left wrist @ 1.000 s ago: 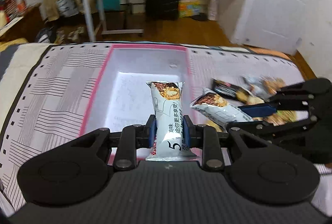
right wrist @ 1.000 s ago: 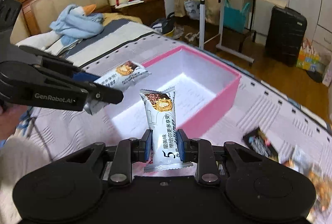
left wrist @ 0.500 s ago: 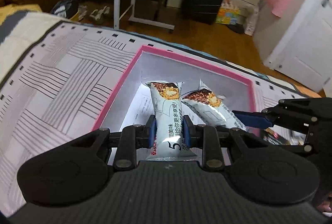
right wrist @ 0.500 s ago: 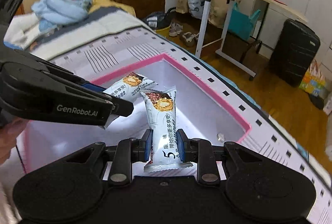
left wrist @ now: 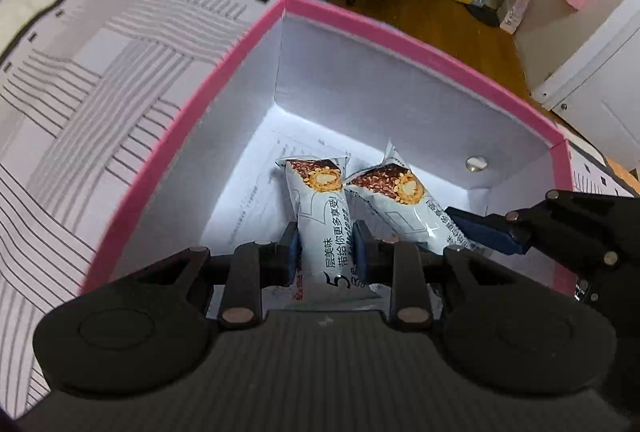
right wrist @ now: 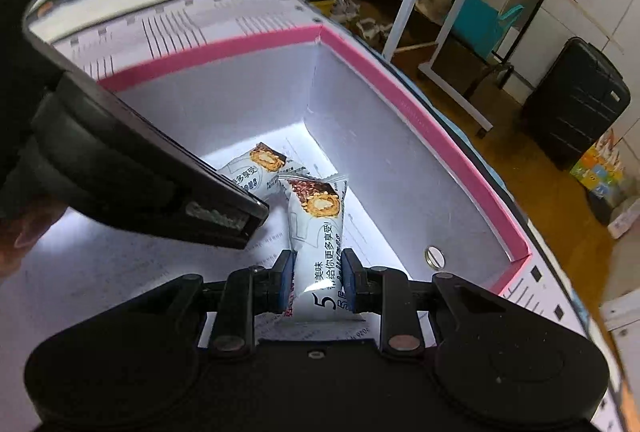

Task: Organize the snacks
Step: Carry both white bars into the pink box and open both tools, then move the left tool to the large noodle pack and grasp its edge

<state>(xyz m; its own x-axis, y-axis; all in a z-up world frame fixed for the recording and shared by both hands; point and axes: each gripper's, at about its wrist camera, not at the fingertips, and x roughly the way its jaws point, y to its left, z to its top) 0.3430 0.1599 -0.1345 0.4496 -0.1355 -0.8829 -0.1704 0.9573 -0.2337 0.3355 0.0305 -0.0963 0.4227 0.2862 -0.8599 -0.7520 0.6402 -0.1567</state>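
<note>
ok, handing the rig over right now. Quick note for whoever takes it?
Left tool: shut on a snack bar, held down inside the pink box.
Right tool: shut on a second snack bar, also inside the box, beside the first.
Done: both bars carried into the box, tips near the white floor; whether they touch it I cannot tell.
Left: open both tools to drop the bars, pull out, then check for any other snacks; none show in these views.
</note>
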